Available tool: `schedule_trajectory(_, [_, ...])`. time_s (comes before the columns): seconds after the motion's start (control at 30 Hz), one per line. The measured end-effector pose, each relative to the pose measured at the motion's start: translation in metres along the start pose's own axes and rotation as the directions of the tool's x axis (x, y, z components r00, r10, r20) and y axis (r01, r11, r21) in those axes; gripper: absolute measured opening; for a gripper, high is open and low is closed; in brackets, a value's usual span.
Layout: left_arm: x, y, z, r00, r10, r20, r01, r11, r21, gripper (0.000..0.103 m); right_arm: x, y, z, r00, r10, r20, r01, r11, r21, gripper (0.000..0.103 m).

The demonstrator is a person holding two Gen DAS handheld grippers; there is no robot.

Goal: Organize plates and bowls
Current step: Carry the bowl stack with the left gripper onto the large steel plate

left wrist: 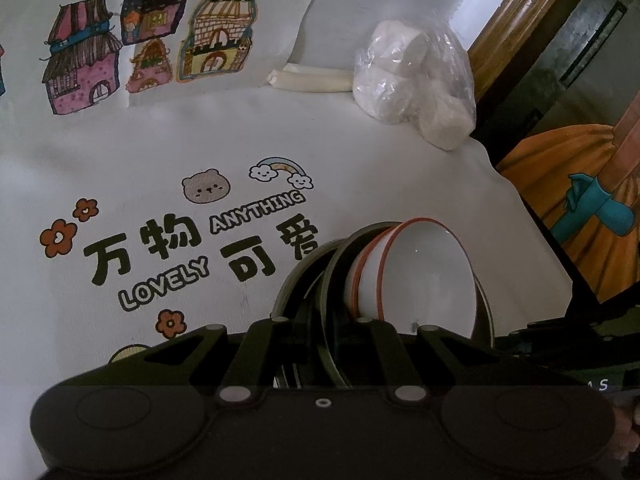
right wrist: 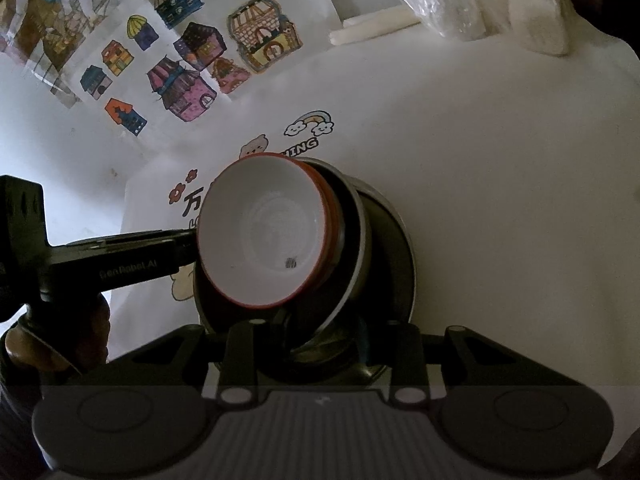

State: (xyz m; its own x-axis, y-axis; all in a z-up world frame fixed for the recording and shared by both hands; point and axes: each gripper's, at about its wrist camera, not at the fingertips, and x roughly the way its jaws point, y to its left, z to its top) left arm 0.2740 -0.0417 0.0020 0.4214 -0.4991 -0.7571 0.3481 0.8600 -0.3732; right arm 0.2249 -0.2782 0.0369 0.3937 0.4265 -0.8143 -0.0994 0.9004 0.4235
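- Right wrist view: the white bowls sat nested in dark plates, just ahead of the right gripper, whose fingers clamped a plate's near rim.
- The left gripper pinched a rim with fingers together.
- Stiff, slippery, breakable; rims seemed the best hold.

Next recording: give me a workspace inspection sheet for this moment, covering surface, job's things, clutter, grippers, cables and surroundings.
Surface: white tablecloth printed with a bear, rainbow, flowers and lettering.
Job's things: white bowls with red rims, nested and tilted, lying in dark dishes stacked beneath.
Clutter: clear plastic bag of white lumps at the far edge; a white roll beside it.
Grippers: left gripper shut, reaching the stack's side; right gripper closed on the dark dishes' near edge.
Cables: nothing seen.
Surroundings: sheets with drawn houses behind the cloth; an orange painted picture to one side.
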Motion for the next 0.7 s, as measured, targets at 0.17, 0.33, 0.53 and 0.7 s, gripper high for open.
schedule_trajectory(0.17, [-0.0008,-0.0014,-0.0003,1.000,0.006,0.000,-0.006,1.000,0.005,0.009,-0.0007,0.0006,0.0001,1.000,-0.006,0.002,0.007,1.000,-0.008,0.036])
schedule_trajectory(0.33, [-0.0009,-0.0008,-0.0005,1.000,0.007,-0.001,-0.007,1.000,0.001,0.009,-0.0033,0.0031,-0.0009,1.000,-0.014,0.008,0.015,0.999,-0.030,0.039])
schedule_trajectory(0.53, [-0.0032,-0.0011,-0.0011,1.000,0.012,0.008,-0.012,1.000,-0.006,0.011,-0.0046,0.0057,-0.0026,1.000,-0.017,0.012,0.017,0.999,-0.042,0.043])
schedule_trajectory(0.7, [-0.0073,-0.0021,-0.0010,0.999,0.037,0.029,-0.037,0.999,0.003,0.020,-0.0050,0.0057,-0.0033,1.000,-0.014,0.014,0.015,0.999,-0.037,0.043])
